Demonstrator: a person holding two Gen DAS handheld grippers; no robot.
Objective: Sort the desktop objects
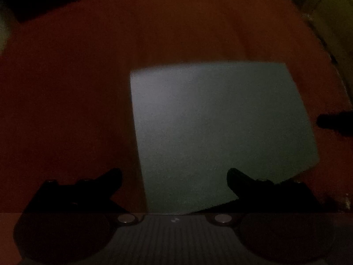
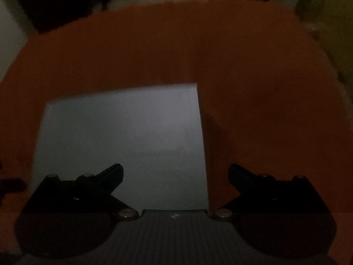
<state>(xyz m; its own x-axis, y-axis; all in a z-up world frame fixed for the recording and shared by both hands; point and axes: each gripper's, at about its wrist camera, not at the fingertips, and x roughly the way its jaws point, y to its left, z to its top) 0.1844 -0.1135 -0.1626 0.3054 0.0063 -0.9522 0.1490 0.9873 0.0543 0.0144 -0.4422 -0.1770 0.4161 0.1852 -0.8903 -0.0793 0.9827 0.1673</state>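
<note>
Both my left gripper (image 1: 174, 177) and my right gripper (image 2: 175, 174) hang with fingers spread and empty above the pale sheet (image 1: 218, 130) lying flat on the orange tabletop (image 1: 66, 88). I judge I am between picks; no other object shows in this dim light, so next I must find one to grasp.

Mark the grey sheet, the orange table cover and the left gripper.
grey sheet (image 1: 220, 128): left wrist view, middle of its face.
orange table cover (image 1: 66, 88): left wrist view, bare stretch left of the sheet.
left gripper (image 1: 174, 176): left wrist view, midway between its open jaws.

text: none legible — frames dim | labels: none — signs: none
</note>
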